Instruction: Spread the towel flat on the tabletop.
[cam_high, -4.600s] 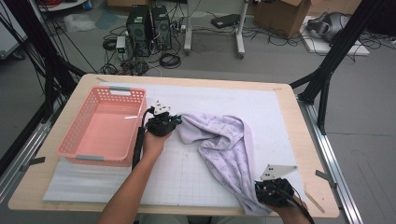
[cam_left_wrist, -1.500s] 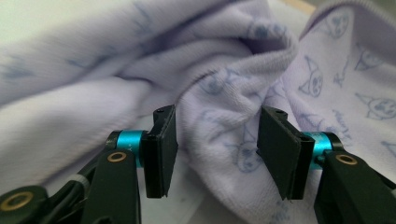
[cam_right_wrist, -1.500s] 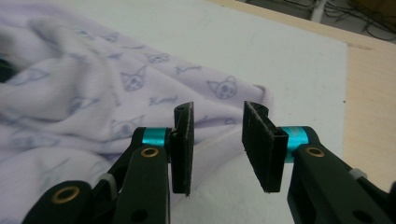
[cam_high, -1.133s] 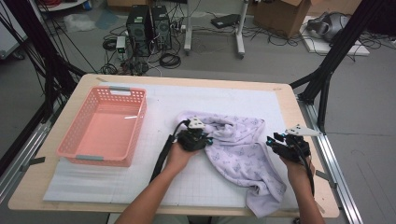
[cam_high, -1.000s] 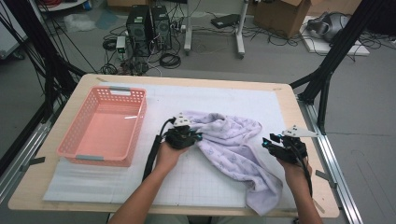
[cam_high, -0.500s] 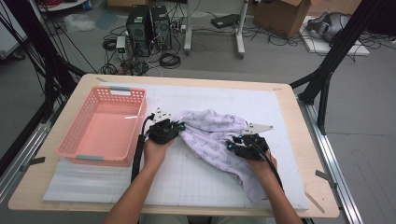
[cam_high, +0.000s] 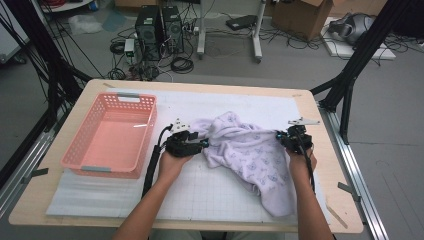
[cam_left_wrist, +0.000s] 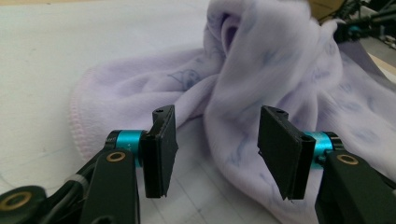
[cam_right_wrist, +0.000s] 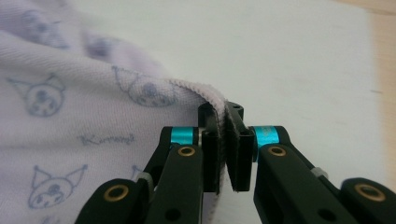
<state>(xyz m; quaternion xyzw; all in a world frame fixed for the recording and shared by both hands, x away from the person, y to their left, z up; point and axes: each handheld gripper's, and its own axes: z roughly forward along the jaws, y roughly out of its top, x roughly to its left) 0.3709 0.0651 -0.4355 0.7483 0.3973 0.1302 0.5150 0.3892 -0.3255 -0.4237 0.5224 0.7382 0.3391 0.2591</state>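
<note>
A lilac towel (cam_high: 250, 155) lies bunched on the white mat (cam_high: 200, 195) in the middle of the desk (cam_high: 327, 195), its long end trailing toward the near right corner. The left gripper (cam_high: 192, 144) sits at the towel's left end, just right of the pink basket (cam_high: 112, 132) that stands toward the desk's left edge. Its jaws have just been opening and now stand apart — in the left gripper view the left gripper (cam_left_wrist: 215, 149) has the towel (cam_left_wrist: 261, 79) heaped just ahead of the pads and a fold lying between them, though neither pad seems to press on it.

The right gripper (cam_high: 289, 139) is at the towel's right side, near the desk's right edge. Its jaws have just been closing — in the right gripper view the right gripper (cam_right_wrist: 223, 140) is clamped on the towel's (cam_right_wrist: 84, 112) hemmed edge, the cloth pinched flat between the pads and spreading off to the left of them, printed with small cartoon faces.
</note>
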